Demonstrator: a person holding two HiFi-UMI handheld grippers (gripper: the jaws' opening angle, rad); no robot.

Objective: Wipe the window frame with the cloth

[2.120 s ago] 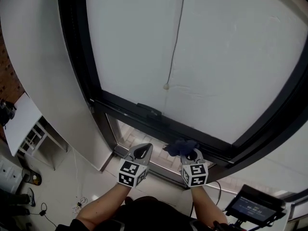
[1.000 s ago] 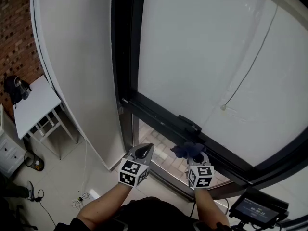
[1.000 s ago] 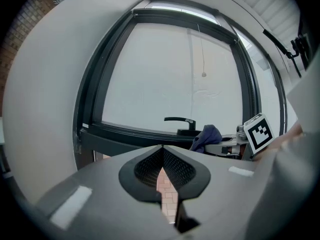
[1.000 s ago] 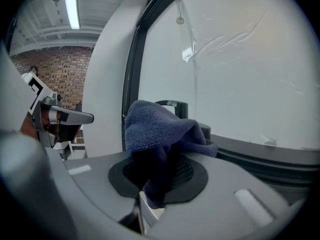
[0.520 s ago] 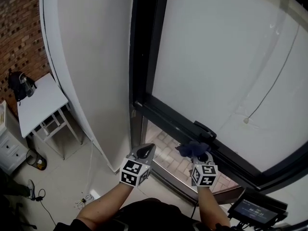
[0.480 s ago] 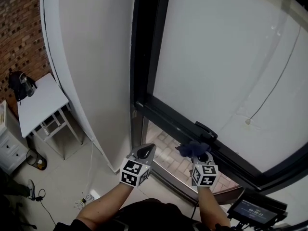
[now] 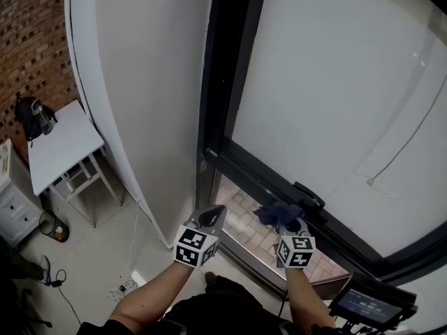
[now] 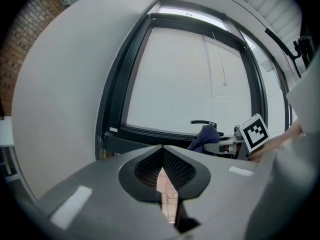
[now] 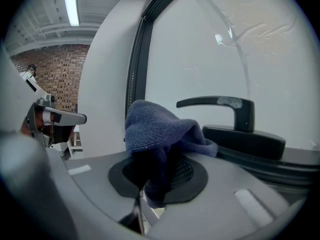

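A dark blue cloth (image 7: 278,213) (image 9: 159,136) (image 8: 205,135) is pinched in my right gripper (image 7: 288,223) (image 9: 156,171), which is shut on it. It is held just short of the black window frame (image 7: 244,166) (image 9: 137,59) (image 8: 120,89), below and left of the black window handle (image 7: 308,194) (image 9: 235,109) (image 8: 202,123). My left gripper (image 7: 208,217) (image 8: 161,156) is shut with nothing in it, held left of the right one and pointing at the frame's lower left corner.
A white wall panel (image 7: 147,82) stands left of the frame. A white table (image 7: 59,145) and a brick wall (image 7: 28,33) are at far left. A cord with a bead (image 7: 374,182) hangs in front of the pane. A monitor (image 7: 367,306) sits at lower right.
The view has swung further left, so the frame's left upright and the white panel now fill the middle. Both grippers keep their hold and their place before the sill.
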